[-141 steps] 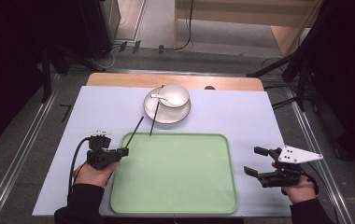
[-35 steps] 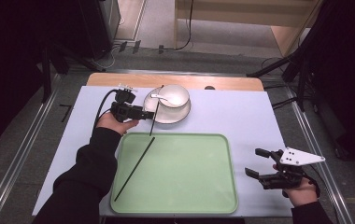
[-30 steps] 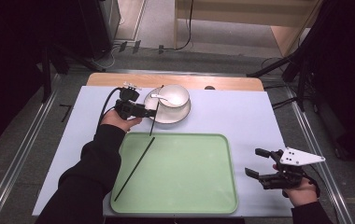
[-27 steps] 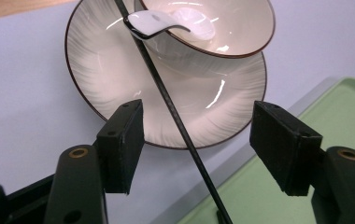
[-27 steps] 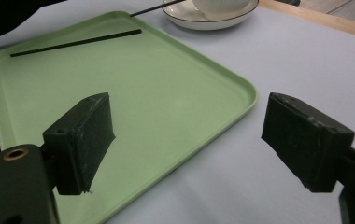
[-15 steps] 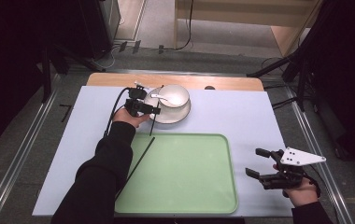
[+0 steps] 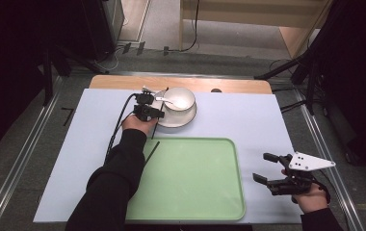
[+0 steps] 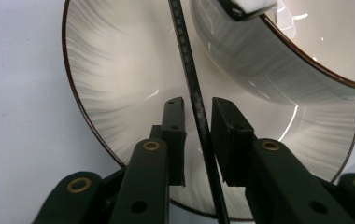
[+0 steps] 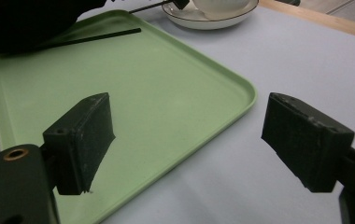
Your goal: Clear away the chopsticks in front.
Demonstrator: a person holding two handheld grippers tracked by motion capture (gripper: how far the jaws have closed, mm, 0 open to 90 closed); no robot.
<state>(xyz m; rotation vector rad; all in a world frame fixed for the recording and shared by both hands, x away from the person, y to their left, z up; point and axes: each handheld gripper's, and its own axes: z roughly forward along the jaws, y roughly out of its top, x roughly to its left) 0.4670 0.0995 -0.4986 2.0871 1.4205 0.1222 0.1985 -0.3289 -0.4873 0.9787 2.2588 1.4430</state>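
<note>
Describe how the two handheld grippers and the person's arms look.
Both grippers are black with two blocky jaws and brass-coloured rivets. The left gripper trails a black cable; the right gripper carries a grey three-cornered plate with dark dots. The person wears black sleeves.

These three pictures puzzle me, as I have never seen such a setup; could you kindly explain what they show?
A person sits at a table with a hand-held gripper in each hand; there is no robot. The high view looks down from above. The other two come from cameras riding on the grippers, looking along their black fingers.

On the table lie a green tray and a plate carrying a bowl with a spoon in it.

The left gripper has reached the plate, its fingers on either side of a thin black stick but not quite closed. The right gripper waits open beside the tray, holding nothing.
</note>
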